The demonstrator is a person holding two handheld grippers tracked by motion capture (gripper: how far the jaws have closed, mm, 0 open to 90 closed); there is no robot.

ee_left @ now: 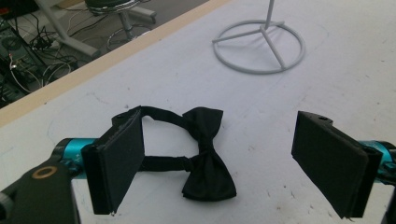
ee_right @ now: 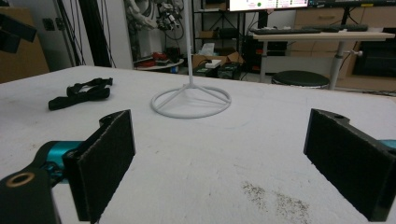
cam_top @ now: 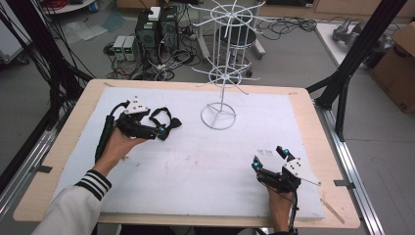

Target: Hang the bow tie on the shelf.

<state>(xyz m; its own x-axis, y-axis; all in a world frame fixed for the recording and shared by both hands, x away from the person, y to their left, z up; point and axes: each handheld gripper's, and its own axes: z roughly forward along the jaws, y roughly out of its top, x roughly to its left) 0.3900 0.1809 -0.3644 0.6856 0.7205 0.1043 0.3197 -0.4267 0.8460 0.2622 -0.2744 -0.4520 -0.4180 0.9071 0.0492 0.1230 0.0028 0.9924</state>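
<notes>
A black bow tie (ee_left: pixel 204 156) with its neck strap looped behind it lies flat on the white table cover (cam_top: pixel 195 161), at the left and toward the far side, well apart from the white wire display stand (cam_top: pixel 221 73) that rises at the far middle. The left gripper (cam_top: pixel 164 128) sits right at the tie with its jaws wide apart — by the look of it, the step in hand is the reach for a pick-up, nothing gripped yet. The next move likely calls for lowering the jaws around the knot or the strap and closing them, perhaps to carry the tie to the stand. The right gripper (cam_top: pixel 270 157) rests near the front right of the table, jaws also spread and empty. The left gripper view shows the strap passing just behind one pad (ee_left: pixel 122 158) and the stand's ring base (ee_left: pixel 259 46) beyond; the high view shows the stand's spoked upper tiers — and both hands at once.
</notes>
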